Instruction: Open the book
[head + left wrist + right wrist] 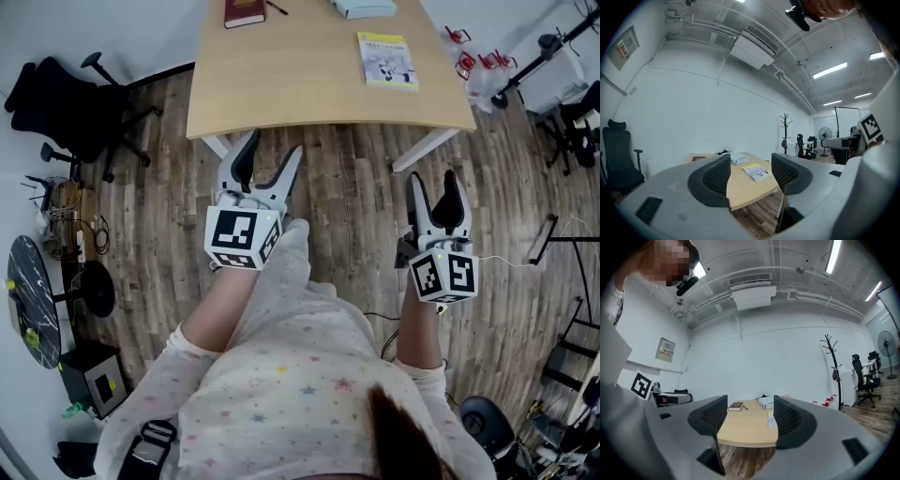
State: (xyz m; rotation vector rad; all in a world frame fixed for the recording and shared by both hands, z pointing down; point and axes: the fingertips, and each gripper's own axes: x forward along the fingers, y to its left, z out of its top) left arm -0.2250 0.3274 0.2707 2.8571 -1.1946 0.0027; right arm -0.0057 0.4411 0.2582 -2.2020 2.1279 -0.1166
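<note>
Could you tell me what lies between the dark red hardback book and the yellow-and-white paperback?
In the head view, mostly bare light wooden tabletop; only a thin black pen lies just beside the dark red hardback book, toward the yellow-and-white paperback.

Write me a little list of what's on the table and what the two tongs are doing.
table: light wood, past both tongs
yellow booklet: closed, flat, near the table's right edge
dark red book: closed, far left part
white box: far edge, partly out of view
left tongs: open, empty, over the floor
right tongs: open, empty, over the floor
book opened: not yet
</note>
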